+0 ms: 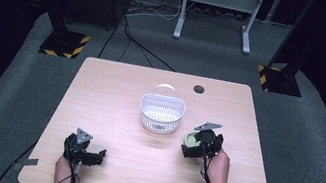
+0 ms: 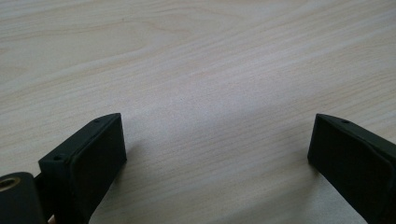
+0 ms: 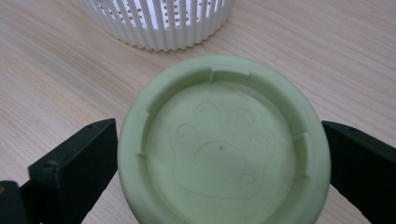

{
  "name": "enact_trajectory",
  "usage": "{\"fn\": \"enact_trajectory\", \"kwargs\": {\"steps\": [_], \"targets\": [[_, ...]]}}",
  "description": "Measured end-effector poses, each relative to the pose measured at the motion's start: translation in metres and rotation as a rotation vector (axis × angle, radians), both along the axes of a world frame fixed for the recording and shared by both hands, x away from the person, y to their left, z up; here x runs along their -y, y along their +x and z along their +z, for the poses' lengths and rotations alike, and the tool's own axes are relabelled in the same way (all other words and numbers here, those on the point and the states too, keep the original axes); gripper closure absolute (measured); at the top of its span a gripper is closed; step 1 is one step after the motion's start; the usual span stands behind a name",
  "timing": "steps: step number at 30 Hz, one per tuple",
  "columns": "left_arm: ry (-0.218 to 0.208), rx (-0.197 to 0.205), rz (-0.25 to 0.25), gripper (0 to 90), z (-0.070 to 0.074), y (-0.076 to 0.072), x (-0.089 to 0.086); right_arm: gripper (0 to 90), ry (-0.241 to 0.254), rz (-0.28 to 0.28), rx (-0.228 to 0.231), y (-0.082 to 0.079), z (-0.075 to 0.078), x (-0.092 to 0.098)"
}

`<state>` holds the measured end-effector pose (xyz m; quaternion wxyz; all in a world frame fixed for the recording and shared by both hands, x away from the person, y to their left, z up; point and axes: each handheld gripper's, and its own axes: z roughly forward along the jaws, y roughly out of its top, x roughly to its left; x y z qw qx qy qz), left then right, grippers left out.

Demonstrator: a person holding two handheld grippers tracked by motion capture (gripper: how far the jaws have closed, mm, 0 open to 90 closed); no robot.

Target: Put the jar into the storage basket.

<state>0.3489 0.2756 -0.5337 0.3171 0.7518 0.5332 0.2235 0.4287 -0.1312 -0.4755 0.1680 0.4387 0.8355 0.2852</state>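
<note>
A pale green round lid (image 3: 223,149), stamped with a paw print on its inner face, sits between the jaws of my right gripper (image 3: 219,156), which press on its two sides. In the high view the green lid (image 1: 192,138) and the right gripper (image 1: 191,145) are at the table's right of centre, just right of the white slotted basket (image 1: 162,109). That basket (image 3: 159,23) stands close behind the lid. My left gripper (image 1: 98,155) rests low near the front left, open, with bare wood between its jaws (image 2: 217,140).
The wooden table (image 1: 120,89) has a dark cable hole (image 1: 198,88) at the back. The basket has an upright handle (image 1: 165,88). Beyond the table lie grey carpet, cables and stand feet.
</note>
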Motion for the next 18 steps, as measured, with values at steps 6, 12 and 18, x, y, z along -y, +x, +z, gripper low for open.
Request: {"fn": "enact_trajectory", "kwargs": {"steps": [6,12,18], "targets": [[0.000,0.000,0.000,3.8,0.0000,0.0000,0.0000,0.0,0.005,-0.008,-0.007,0.0033,-0.0023,-0.0023],[0.000,0.000,0.000,3.8,0.0000,0.0000,0.0000,6.9,0.003,-0.035,-0.030,0.0050,-0.0048,-0.0011],[0.000,0.000,0.000,3.8,0.0000,0.0000,0.0000,10.6,0.015,-0.034,-0.028,0.0037,-0.0077,-0.0001]]}}
